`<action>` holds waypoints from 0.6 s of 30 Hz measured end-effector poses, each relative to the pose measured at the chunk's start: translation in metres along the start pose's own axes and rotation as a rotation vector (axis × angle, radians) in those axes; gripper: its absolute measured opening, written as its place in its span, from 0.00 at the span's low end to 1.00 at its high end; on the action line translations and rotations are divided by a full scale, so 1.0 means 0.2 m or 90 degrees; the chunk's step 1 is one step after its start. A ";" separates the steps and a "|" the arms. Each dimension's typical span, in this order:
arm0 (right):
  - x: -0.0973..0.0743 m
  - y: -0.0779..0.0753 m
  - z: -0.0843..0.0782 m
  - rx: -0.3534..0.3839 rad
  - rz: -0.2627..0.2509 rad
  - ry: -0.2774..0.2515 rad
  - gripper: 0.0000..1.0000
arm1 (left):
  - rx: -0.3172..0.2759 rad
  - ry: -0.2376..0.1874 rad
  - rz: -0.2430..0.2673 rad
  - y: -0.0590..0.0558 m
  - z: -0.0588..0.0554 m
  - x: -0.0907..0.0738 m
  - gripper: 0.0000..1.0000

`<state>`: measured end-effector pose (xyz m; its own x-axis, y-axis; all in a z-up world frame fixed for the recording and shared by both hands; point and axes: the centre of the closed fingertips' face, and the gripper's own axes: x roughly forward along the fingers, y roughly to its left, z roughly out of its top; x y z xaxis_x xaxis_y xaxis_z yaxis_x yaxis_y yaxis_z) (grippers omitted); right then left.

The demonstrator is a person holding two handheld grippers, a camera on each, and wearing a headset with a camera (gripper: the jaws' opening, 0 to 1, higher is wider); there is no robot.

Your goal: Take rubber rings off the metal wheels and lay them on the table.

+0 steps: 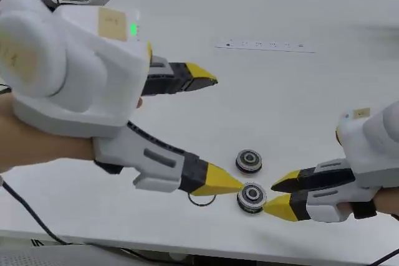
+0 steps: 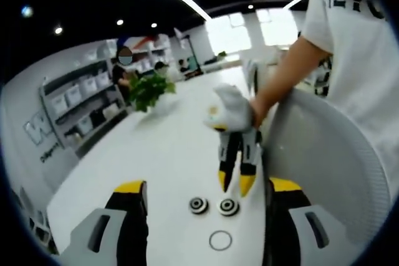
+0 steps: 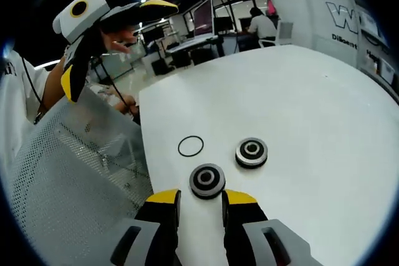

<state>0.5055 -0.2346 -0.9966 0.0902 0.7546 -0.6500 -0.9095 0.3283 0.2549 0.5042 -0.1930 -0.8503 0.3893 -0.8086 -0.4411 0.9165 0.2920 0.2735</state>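
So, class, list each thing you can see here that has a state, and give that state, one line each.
near wheel: lying flat on the table, not gripped.
far wheel: lying flat, untouched.
rubber ring: off, lying loose on the table beside the wheels.
left gripper: open wide, holding nothing.
right gripper: open a little, tips just short of the near wheel.

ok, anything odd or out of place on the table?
Nothing stands out. The near wheel and far wheel lie flat, slightly apart, and one loose ring lies flat on the table beside the near wheel. No visible damage.
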 end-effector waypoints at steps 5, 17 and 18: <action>0.01 -0.02 -0.01 0.003 -0.006 0.000 0.27 | 0.008 -0.018 -0.026 -0.01 0.04 0.11 0.77; 0.04 -0.02 -0.03 -0.013 -0.018 0.008 0.25 | -0.035 -0.012 -0.049 -0.02 -0.14 0.32 0.68; 0.04 -0.03 -0.03 -0.013 -0.017 0.008 0.24 | -0.053 -0.018 -0.039 0.00 -0.15 0.34 0.68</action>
<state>0.5084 -0.2333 -1.0083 0.1095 0.7383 -0.6655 -0.9152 0.3362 0.2223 0.5328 -0.2325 -0.9068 0.3299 -0.8404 -0.4300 0.9437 0.2815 0.1739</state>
